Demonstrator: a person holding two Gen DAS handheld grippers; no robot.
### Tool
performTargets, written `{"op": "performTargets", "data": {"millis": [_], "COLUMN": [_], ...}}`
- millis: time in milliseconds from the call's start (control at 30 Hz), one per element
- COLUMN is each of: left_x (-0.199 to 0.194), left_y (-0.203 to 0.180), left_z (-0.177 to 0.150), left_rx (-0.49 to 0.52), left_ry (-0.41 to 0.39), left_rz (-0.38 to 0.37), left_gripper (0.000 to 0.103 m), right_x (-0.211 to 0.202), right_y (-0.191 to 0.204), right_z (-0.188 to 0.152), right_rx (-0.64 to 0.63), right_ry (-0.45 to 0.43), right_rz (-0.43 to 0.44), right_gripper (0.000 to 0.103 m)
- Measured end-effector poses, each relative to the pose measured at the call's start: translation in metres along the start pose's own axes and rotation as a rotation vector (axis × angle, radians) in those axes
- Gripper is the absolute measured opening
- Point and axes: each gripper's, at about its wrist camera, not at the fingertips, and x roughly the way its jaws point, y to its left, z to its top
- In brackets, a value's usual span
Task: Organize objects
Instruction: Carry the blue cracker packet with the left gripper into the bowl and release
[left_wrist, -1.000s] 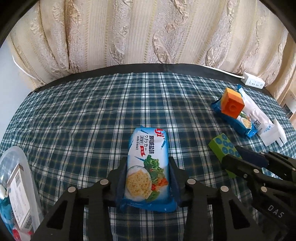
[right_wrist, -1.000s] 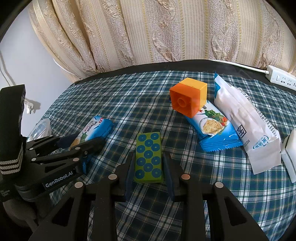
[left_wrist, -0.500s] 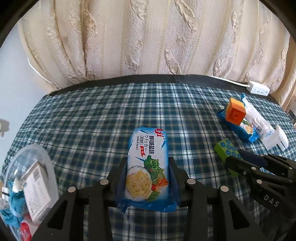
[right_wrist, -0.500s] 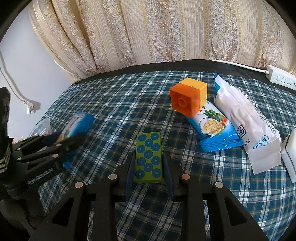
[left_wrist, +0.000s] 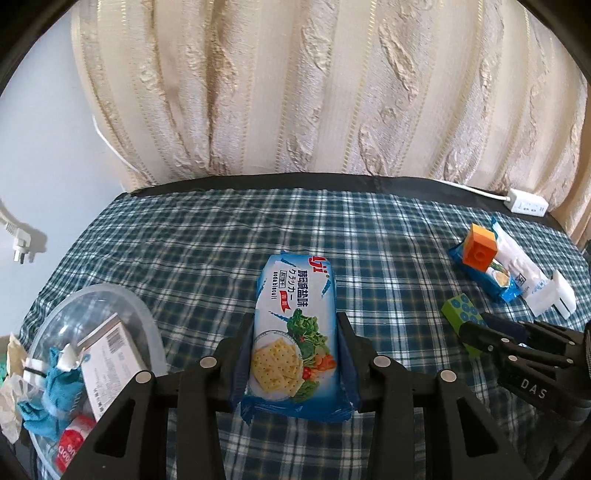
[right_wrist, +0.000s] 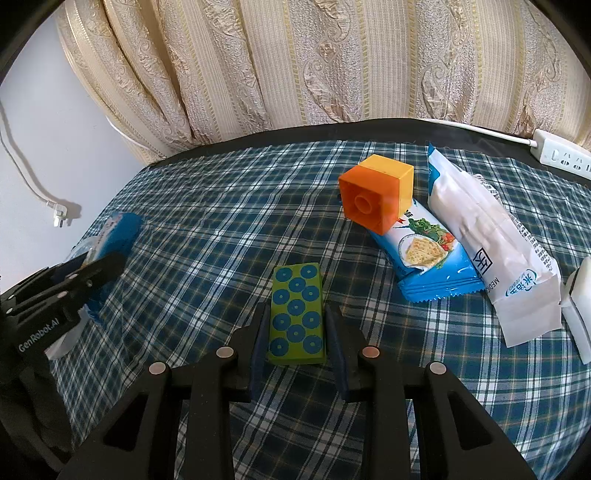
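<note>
- The left gripper (left_wrist: 295, 354) has its fingers clenched on the sides of a blue cracker packet (left_wrist: 293, 332), which lies lengthwise between them and pokes out past the tips.
- Compared with a second ago, the packet has come up off the checked cloth (left_wrist: 207, 258), and the view has swung so that a clear plastic tub (left_wrist: 147, 332) now sits just left of the left fingers and below them, far more of it showing than before.
- My reading: the packet is on its way to that tub, so one item is about to be sorted.
- The right gripper (right_wrist: 297, 332) has not shifted; its fingers are closed tight on a green block with blue dots (right_wrist: 297, 314), which appears to rest on the cloth still.
- The tub already holds a white carton with a barcode (left_wrist: 105, 350), something of blue fabric (left_wrist: 55, 384) and a red-labelled item (left_wrist: 72, 443); what these are exactly is hard to tell.
- Farther out, ahead and to the right of the right fingers, an orange cube (right_wrist: 375, 199) leans on a second cracker packet (right_wrist: 432, 258), with a white pouch (right_wrist: 498, 251) touching that packet's right side.
- These remain unsorted on the worktop.
</note>
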Motion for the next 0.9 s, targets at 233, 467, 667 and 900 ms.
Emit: {"op": "performTargets", "data": {"millis": [233,467,667,900], "left_x": [-0.009,-0.016,-0.019,-0.017], "left_y": [0.027,0.063,0.097,0.132], "left_z": [0.001,0.002,0.002,0.001], "left_rx": [-0.071,-0.136,-0.204,-0.266], "left_ry": [-0.021,-0.040,-0.046,-0.043], "left_rz": [0.032,0.080,0.120,0.168], "left_gripper": [0.043,0.043,0.043,0.043], "right_x": [0.000,0.000,0.000,0.000], "right_y": [0.000,0.000,0.000,0.000], "right_z": [-0.001,0.000,0.000,-0.001], "right_rx": [0.000,-0.001,-0.001,-0.001], "right_ry": [0.000,0.000,0.000,0.000], "right_rz": [0.000,0.001,0.001,0.001], "right_gripper": [0.031,0.031,0.031,0.031]}}
